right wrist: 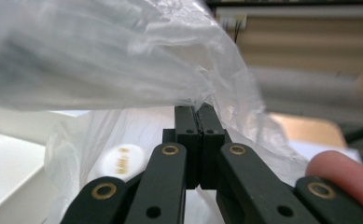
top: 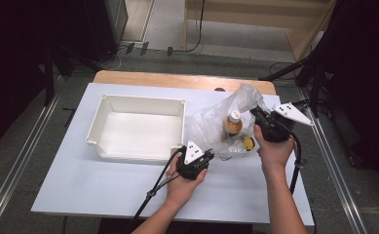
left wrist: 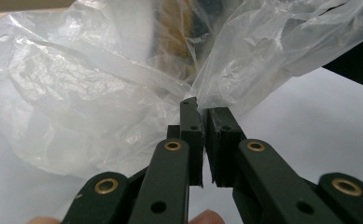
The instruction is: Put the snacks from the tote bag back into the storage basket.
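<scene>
Clear plastic bag (top: pixel 211 124) sits on the white desk (top: pixel 80 180), between the two grippers and just right of a white bin (top: pixel 138 127); bag mouth pulled up and open.

L gripper (top: pixel 207 157) low at the bag's near edge; in the left gripper view its fingers (left wrist: pixel 191 135) are nearly pressed together w/ a thin pinch of bag film at the tips, only a slim gap further down; crumpled plastic spreads up and to the left beyond the tips, bare desk to the right of them.

R gripper (top: pixel 256 113) held higher at the bag's far-right side; in the right gripper view its fingers (right wrist: pixel 187 135) are pressed together on a fold of the bag edge (right wrist: pixel 195 103), film draping away to both sides and up left of the tips.

Inside the bag, between the two sets of fingers: a small bottle (top: pixel 234 124) w/ white cap and amber contents, upright; seen from the right gripper view its white cap (right wrist: pixel 119 161) lies below-left of the fingertips, behind film; a yellow item (top: pixel 248 143) lies just beside the bottle, nearer the person's right hand (top: pixel 274 148), too small to tell what it is.

Bin well left of the L fingers, apart from the bag's contents; person's left hand (top: pixel 184 183) wraps the L gripper from below.
</scene>
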Motion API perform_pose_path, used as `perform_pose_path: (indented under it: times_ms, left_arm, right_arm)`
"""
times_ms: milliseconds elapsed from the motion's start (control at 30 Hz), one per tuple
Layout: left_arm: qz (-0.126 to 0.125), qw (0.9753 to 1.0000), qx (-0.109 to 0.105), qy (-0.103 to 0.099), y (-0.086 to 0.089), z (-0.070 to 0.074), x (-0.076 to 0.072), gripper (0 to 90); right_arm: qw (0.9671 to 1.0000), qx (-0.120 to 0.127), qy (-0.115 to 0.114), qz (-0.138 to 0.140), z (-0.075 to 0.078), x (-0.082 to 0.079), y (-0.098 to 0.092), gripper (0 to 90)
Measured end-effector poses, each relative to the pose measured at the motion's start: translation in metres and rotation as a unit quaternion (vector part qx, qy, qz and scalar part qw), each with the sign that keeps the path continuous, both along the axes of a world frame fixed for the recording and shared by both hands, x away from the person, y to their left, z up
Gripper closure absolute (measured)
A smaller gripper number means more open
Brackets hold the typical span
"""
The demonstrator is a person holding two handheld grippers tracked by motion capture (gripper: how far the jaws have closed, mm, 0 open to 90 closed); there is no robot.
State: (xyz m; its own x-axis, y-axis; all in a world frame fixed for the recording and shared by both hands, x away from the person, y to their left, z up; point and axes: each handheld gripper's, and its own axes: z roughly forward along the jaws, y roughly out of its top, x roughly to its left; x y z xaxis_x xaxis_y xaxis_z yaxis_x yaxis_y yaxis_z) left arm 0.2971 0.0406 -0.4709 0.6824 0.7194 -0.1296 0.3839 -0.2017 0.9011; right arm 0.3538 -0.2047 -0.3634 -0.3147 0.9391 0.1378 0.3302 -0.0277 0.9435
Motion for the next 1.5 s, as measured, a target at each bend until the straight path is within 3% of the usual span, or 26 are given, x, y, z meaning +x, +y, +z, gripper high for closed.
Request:
perform_pose_path:
  times_ms: [100,167,333,400,500,533,600,667,767,867,1000,1233,1500]
  left_arm:
    - [0.001,1.0,-0.005,0.001,0.0,0.0,0.0,86.4]
    - [0.001,1.0,-0.003,0.001,0.001,0.0,0.0,86.4]
    - [0.004,1.0,-0.003,0.002,0.0,0.0,0.0,86.6]
    - [0.004,1.0,0.0,0.002,0.0,0.0,0.0,86.6]
    - [0.005,1.0,0.001,0.002,0.0,-0.001,0.001,86.5]
    - [0.005,1.0,0.001,0.002,-0.001,-0.001,0.001,86.4]
    - [0.004,1.0,0.001,0.002,-0.001,-0.001,0.0,86.2]
    - [0.004,1.0,0.001,0.002,0.0,-0.001,0.0,86.0]
    - [0.004,1.0,0.001,0.001,0.0,-0.001,0.0,85.8]
    - [0.003,1.0,0.004,0.001,0.0,-0.001,0.0,85.4]
    - [0.003,1.0,0.007,0.001,-0.001,-0.001,0.0,84.5]
    - [0.003,1.0,0.006,0.0,-0.001,-0.001,0.0,83.9]
    - [0.003,1.0,0.001,0.001,-0.001,-0.001,0.0,83.6]
  right_arm:
    - [0.9985,-0.002,0.054,-0.013,-0.023,0.018,-0.003,90.0]
    - [0.9957,-0.006,0.09,-0.018,-0.041,0.028,-0.004,90.0]
    - [0.9836,-0.015,0.177,-0.034,-0.086,0.039,-0.01,90.0]
    - [0.979,-0.018,0.199,-0.042,-0.099,0.04,-0.015,90.0]
    - [0.9757,-0.025,0.213,-0.047,-0.108,0.037,-0.021,90.0]
    - [0.9759,-0.021,0.212,-0.047,-0.109,0.035,-0.023,88.3]
    - [0.9781,-0.006,0.206,-0.029,-0.108,0.027,-0.027,73.3]
    - [0.9829,0.007,0.184,-0.007,-0.104,0.013,-0.029,62.0]
    - [0.989,-0.012,0.147,-0.002,-0.096,-0.008,-0.028,45.6]
    - [0.9937,-0.006,0.112,0.0,-0.085,-0.031,-0.033,34.5]
    - [0.9964,-0.002,0.084,0.003,-0.07,-0.053,-0.039,25.7]
    - [0.9991,-0.004,0.042,0.012,-0.04,-0.071,-0.04,23.1]
    - [0.9998,0.013,-0.006,0.01,-0.002,-0.057,-0.034,32.5]
